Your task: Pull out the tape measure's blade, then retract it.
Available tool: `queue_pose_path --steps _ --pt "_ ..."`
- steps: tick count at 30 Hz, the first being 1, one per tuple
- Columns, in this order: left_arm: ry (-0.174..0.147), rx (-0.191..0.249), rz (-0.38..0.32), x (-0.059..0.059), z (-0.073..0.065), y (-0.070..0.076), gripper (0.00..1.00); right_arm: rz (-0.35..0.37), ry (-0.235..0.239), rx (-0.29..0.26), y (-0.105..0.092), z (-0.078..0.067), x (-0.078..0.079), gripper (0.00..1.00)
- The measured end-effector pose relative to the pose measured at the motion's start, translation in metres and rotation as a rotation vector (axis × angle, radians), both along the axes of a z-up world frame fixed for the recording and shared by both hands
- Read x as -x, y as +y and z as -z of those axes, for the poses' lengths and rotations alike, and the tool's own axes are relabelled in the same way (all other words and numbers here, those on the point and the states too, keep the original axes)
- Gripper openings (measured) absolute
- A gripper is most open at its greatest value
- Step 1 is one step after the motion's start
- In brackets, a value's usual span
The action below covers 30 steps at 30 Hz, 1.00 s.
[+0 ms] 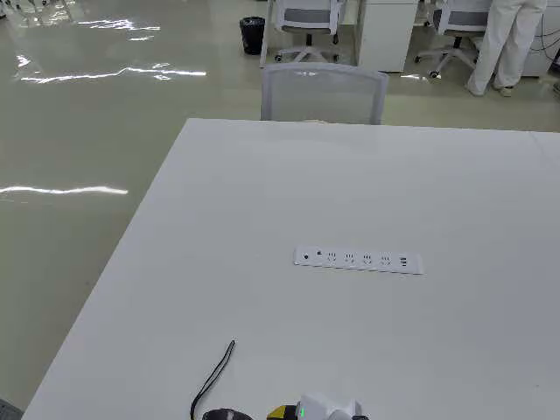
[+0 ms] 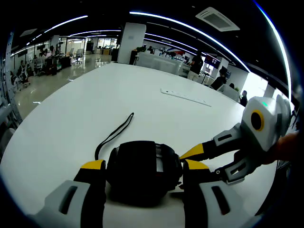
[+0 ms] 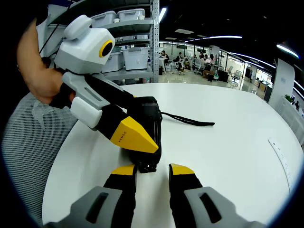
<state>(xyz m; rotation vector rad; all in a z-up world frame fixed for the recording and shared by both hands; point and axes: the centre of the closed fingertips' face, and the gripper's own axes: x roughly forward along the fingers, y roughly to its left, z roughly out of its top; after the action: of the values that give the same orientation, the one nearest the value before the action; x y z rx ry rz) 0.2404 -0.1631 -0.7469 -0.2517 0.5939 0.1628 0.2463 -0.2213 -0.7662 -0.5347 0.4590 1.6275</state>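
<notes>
Tape measure [image 2: 142, 173]: black case, flat on the white table [image 1: 350, 175], on the person's side of the power strip [image 1: 357, 260] and well apart from it

Wrist strap [image 2: 116, 133]: black cord, trails from the case over the tabletop toward the power strip, ends well short of it

Left gripper [image 2: 145, 167]: works on the near side of the power strip. Clenched on the tape measure in the left gripper view, one yellow-tipped jaw pressed to each flank of the case. Enters the right gripper view from the left, held by a hand [image 3: 42, 80], with a yellow tip laid across the side of the case

Right gripper [image 3: 152, 172]: also on the near side of the power strip. Jaws parted by a narrow gap and gripping nothing, tips just short of the lower end of the case, where a small black tab juts toward the gap. Touching the tab or not: cannot tell. Reaches into the left gripper view from the right, yellow tips just beside the case

Head view: looks along the table past the power strip to a grey mesh chair [image 1: 324, 92] at the far edge, beyond the strip. Case and strap sit at the bottom edge of the frame, well short of the strip
</notes>
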Motion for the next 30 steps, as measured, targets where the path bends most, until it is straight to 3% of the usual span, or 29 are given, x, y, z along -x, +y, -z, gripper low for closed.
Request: queue_pose_path --steps 9,15,19,30 --pt "-0.03 -0.034 0.032 -0.001 -0.012 0.006 0.62 0.034 -0.007 0.002 -0.008 -0.011 -0.001 0.33" --pt "-0.049 -0.072 0.094 -0.003 -0.019 0.006 0.63 0.074 -0.013 0.013 -0.016 -0.015 -0.005 0.38" --pt "-0.054 -0.065 0.123 -0.001 -0.022 0.003 0.65 0.106 -0.005 0.01 -0.022 -0.02 -0.007 0.4" --pt "-0.032 -0.108 0.306 0.004 -0.028 -0.016 0.67 0.176 0.017 0.014 -0.043 -0.035 -0.006 0.49"
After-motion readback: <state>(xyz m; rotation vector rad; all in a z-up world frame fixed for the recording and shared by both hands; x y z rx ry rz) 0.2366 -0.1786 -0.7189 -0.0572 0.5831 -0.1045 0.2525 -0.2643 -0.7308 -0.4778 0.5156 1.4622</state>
